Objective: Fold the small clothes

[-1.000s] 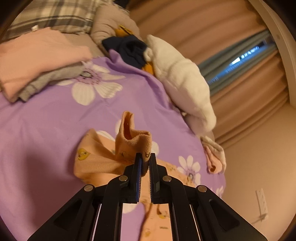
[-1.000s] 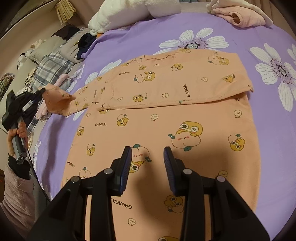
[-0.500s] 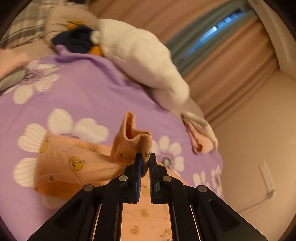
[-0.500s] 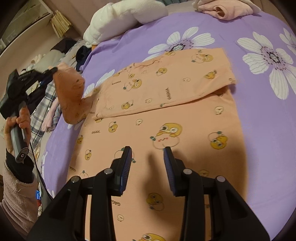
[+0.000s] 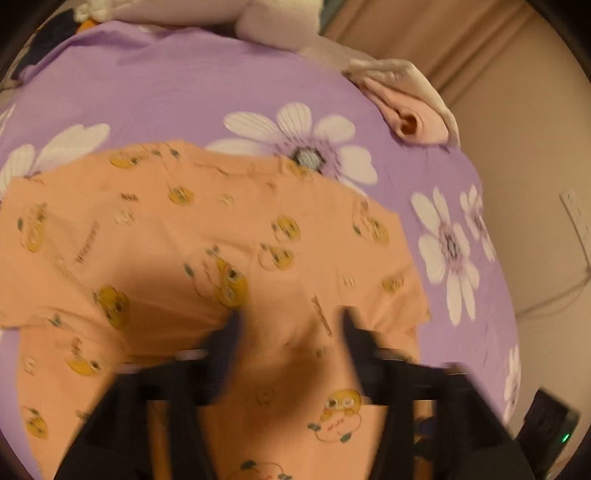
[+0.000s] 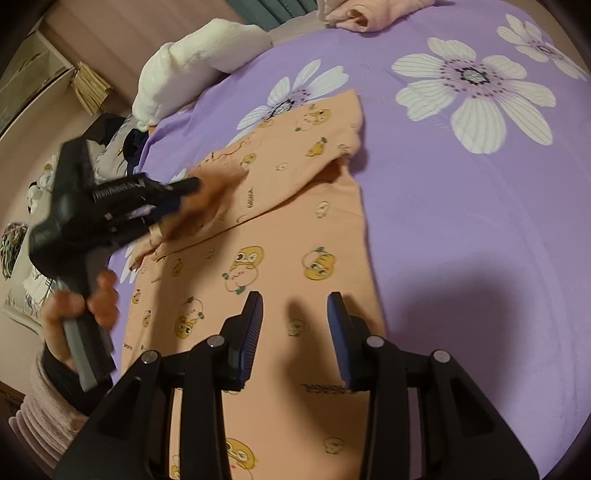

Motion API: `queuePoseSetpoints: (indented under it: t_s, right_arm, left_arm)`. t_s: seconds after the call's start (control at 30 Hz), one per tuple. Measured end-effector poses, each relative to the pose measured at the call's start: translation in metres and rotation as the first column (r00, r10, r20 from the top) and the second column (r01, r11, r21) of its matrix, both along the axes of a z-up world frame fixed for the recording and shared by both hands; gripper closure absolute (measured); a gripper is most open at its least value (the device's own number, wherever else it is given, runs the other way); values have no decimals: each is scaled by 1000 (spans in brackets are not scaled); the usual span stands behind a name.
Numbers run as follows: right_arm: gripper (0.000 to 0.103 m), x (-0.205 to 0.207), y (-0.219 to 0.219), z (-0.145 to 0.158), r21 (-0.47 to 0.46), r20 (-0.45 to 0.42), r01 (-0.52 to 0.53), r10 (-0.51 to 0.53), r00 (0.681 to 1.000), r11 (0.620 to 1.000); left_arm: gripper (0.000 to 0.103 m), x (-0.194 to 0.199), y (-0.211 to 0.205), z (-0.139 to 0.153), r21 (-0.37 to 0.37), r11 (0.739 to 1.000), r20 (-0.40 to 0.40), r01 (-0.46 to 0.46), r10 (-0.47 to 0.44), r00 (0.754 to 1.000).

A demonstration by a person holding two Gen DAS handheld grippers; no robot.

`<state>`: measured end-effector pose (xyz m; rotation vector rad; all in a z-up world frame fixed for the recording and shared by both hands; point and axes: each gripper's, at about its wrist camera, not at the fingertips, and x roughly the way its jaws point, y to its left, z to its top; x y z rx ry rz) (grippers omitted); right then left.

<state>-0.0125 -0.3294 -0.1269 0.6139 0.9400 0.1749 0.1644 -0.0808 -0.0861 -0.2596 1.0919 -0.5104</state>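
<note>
An orange child's garment with yellow cartoon prints [image 6: 273,258] lies flat on the purple flowered bedsheet [image 6: 480,221]; its sleeve [image 6: 288,155] is folded across the body. It also fills the left wrist view [image 5: 221,240]. My left gripper [image 5: 290,321] is blurred, open and empty, just above the folded sleeve; it also shows in the right wrist view [image 6: 184,192]. My right gripper [image 6: 295,321] is open and empty, hovering over the garment's lower part.
A white plush pillow [image 6: 199,62] and a pink folded garment [image 6: 369,11] lie at the far side of the bed. The pink garment also shows in the left wrist view [image 5: 413,110]. A dark clothes pile [image 6: 129,140] sits at the left.
My left gripper carried the sleeve cuff across over the garment, opened and let it go; the sleeve now lies folded on the body. The right gripper stayed open and shifted slightly.
</note>
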Motion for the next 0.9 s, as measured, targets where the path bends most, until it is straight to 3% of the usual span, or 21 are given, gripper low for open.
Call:
queuePoseSetpoints:
  t_s: [0.13,0.2,0.4,0.6,0.9]
  right_arm:
    - [61,3,-5,4,24,17,11,-11,1000,1000]
    - [61,6,-3,7,50,26,2,-3,1000,999]
    - [61,38,22,17,104,64,-86,80,995,991]
    - [61,100,49,14,149,61,-153,145,988,977]
    - [64,166,77,-5,37,-41,-120,122,992,992]
  left_arm:
    - [34,-12,10,6,-42,999,0,26,-26,1000]
    - [34,-18,30,11,-101,995,6,8,-8,1000]
    - [33,-42,108,12,-126,983,15,-131,134,991]
    - [33,-66,165,5,-113,961,9,-253,256,967]
    - [33,-91,213,1,-120,939,-13,-321,322,947]
